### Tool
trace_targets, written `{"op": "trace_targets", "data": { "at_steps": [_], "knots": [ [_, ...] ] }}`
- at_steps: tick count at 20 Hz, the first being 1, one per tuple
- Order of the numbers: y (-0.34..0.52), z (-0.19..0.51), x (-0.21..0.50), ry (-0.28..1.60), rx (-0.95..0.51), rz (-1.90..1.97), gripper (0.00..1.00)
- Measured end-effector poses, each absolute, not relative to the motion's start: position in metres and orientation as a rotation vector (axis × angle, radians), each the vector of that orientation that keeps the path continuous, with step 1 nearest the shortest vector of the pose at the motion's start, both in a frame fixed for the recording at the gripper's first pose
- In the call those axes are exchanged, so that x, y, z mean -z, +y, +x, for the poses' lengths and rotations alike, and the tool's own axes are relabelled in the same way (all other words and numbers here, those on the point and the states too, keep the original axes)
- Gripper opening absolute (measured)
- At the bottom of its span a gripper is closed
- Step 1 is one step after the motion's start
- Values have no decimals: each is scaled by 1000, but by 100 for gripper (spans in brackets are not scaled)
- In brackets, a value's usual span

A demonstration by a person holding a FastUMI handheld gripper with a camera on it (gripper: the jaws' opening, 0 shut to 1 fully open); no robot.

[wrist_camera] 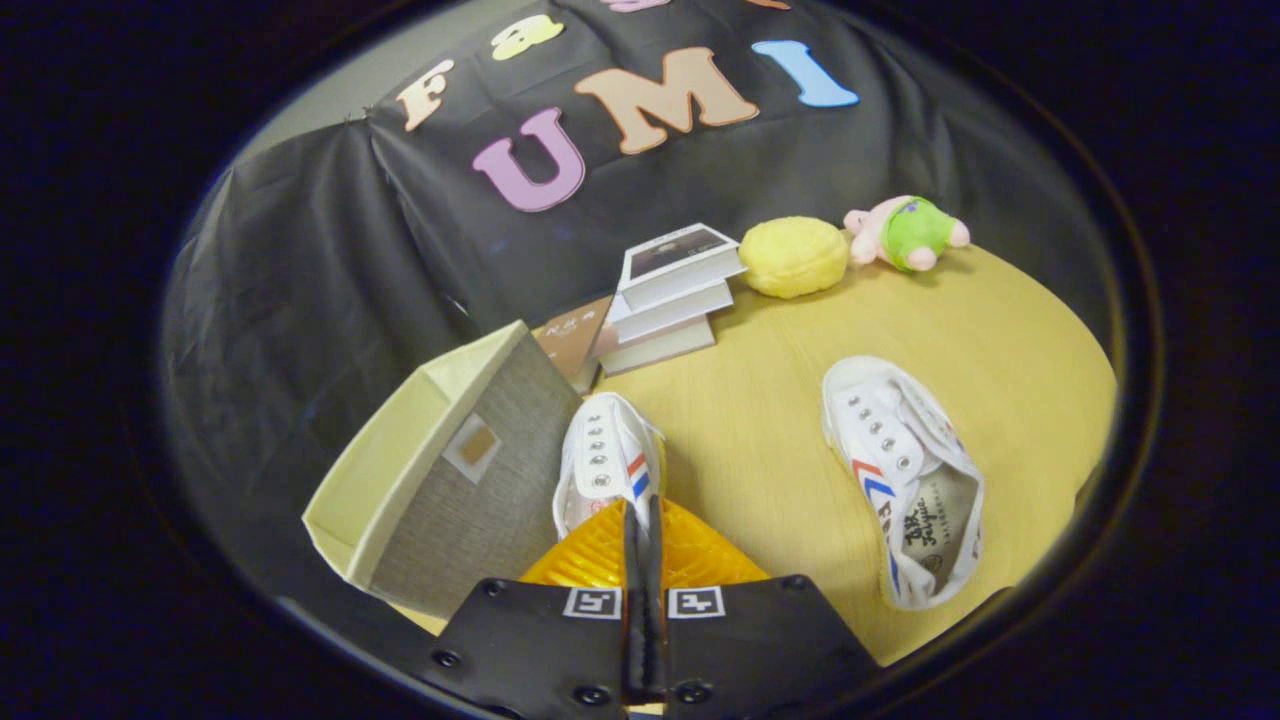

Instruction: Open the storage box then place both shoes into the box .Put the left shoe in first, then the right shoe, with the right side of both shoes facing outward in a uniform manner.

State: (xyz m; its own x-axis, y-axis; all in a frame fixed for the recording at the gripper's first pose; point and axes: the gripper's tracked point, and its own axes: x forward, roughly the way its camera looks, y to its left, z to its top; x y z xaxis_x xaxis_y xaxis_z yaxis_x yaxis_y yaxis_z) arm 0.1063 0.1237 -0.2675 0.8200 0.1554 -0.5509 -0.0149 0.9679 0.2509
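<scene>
While the gripper [640,525] pinches one white canvas shoe [607,462] at its heel, the open cream fabric storage box [440,470] stands just beside it; the second white canvas shoe [905,480] lies well apart, opposite the box.

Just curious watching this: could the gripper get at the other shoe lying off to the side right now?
Probably not yet: the gripper is shut on a shoe beside the storage box. The other shoe lies apart on bare table, nothing blocking it.

Left shoe [607,462] heel behind fingers [600,545].
</scene>
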Motion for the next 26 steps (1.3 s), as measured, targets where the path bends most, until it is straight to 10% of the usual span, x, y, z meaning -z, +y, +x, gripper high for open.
{"op": "trace_targets", "data": {
  "at_steps": [14,26],
  "knots": [
    [189,97,132,459,-238,425,3],
    [304,135,216,766,-116,382,3]
  ]
}}
